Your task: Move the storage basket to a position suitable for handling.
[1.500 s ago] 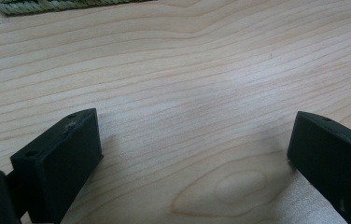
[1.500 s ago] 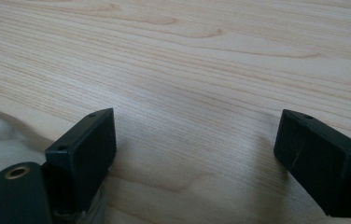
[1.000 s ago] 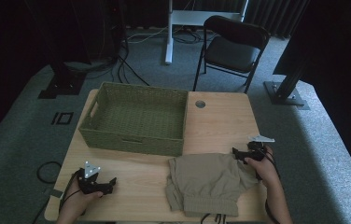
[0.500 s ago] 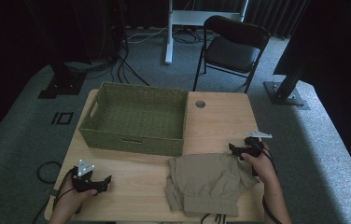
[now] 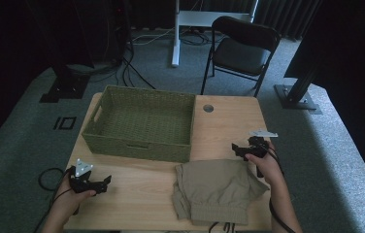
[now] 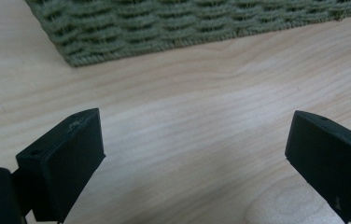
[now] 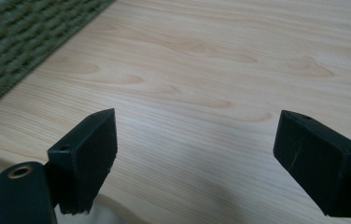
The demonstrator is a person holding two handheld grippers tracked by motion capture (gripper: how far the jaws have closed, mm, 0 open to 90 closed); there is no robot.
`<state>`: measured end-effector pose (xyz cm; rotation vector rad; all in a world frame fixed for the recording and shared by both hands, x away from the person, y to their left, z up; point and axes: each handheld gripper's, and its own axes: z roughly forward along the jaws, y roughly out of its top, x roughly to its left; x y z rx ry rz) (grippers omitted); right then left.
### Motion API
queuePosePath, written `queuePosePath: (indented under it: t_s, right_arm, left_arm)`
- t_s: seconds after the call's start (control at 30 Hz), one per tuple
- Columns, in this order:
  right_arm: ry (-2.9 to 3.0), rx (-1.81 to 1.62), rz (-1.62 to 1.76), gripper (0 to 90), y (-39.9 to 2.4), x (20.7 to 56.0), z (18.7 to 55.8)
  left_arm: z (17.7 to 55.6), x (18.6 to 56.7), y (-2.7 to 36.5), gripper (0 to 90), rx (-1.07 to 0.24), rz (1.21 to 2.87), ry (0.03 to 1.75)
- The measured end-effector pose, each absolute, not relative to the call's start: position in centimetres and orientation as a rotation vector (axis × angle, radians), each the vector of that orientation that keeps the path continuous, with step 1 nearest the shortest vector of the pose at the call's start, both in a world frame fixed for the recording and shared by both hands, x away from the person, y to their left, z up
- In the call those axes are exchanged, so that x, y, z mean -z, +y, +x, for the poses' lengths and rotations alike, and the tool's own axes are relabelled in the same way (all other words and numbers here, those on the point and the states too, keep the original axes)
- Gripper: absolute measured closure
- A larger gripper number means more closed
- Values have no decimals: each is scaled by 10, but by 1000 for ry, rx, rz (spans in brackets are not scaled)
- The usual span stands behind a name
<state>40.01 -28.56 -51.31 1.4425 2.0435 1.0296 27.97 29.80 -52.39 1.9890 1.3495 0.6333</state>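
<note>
A folded olive-khaki garment point(image 5: 214, 190) lies on the wooden table point(image 5: 229, 126) near its front edge, right of centre. My right gripper point(image 5: 235, 148) hovers just beyond the garment's far right corner, open and empty, its jaws spread over bare wood point(image 7: 197, 135). My left gripper point(image 5: 106, 183) rests low at the table's front left, open, with nothing between its jaws point(image 6: 197, 154). A green woven basket point(image 5: 141, 122) stands at the back left and looks empty; its wall point(image 6: 164, 28) lies ahead of the left jaws and its edge point(image 7: 19, 42) shows left of the right jaws.
A round cable hole point(image 5: 208, 108) sits in the table behind the basket's right end. A black folding chair point(image 5: 241, 48) and a white desk leg point(image 5: 175, 34) stand beyond the table. Cables trail on the grey carpet at left.
My right gripper has lifted off the garment and drawn back toward the table's far right. My left gripper has slid a little left and toward the front edge.
</note>
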Motion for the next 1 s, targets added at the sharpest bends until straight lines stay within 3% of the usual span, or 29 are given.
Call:
queuePosePath:
  t_s: [1.0]
  right_arm:
    - [2091, -1178, 1294, 132, -219, 469, 407]
  left_arm:
    - [306, 482, 316, 54, -694, 1918, 1308]
